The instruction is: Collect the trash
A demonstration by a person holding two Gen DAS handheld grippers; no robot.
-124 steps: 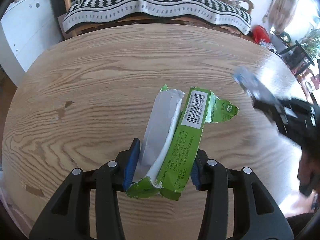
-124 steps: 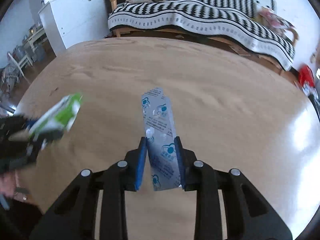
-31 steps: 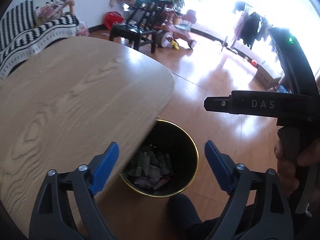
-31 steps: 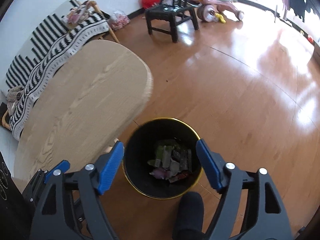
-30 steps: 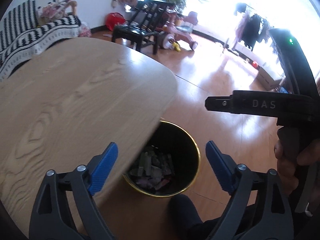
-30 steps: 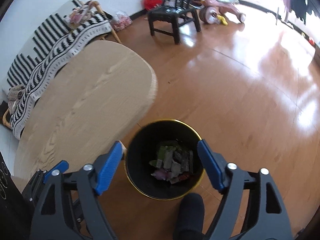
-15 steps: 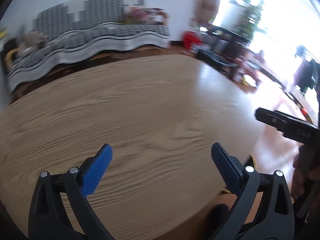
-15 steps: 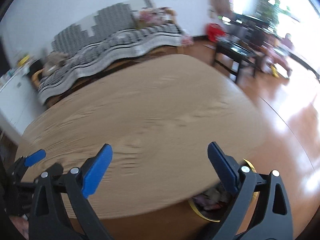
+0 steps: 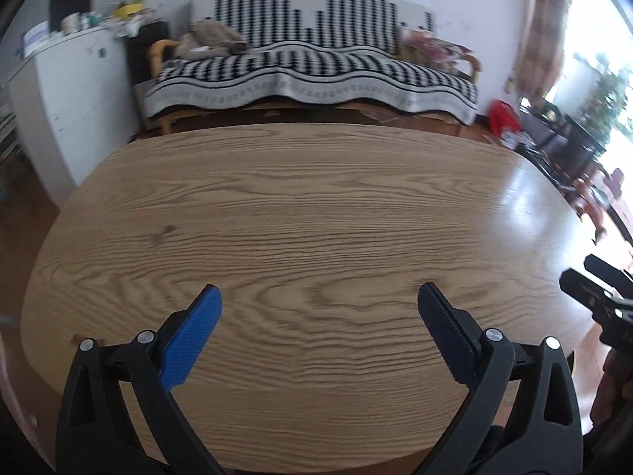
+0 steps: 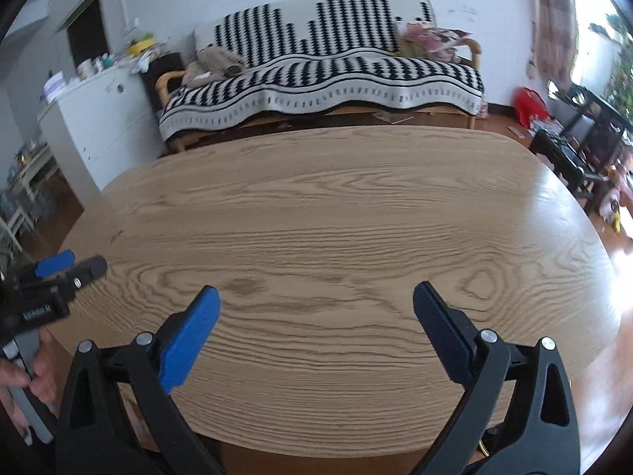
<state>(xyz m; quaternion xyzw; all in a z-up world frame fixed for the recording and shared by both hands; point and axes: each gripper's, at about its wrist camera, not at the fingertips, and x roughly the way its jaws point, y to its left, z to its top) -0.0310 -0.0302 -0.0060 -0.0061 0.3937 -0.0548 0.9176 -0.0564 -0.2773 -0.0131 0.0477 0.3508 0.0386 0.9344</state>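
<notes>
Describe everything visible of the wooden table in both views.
The wooden table is a broad oval top of light, oak-like wood with strong wavy grain, lying flat in front of a striped sofa. A small dark mark sits at its left; window glare brightens its right end. The left gripper and right gripper hover above it, open and holding nothing.

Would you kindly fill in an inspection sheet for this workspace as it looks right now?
Surface: oval wooden table, grain clean, glare at its right end.
Job's things: no trash seen on the table; bin barely visible, a gold sliver below the table edge.
Clutter: nothing seen on the table.
Grippers: left tongs open, empty; right tongs open, empty.
Cables: nothing seen.
Surroundings: striped sofa, white cabinet, dark chairs.
</notes>
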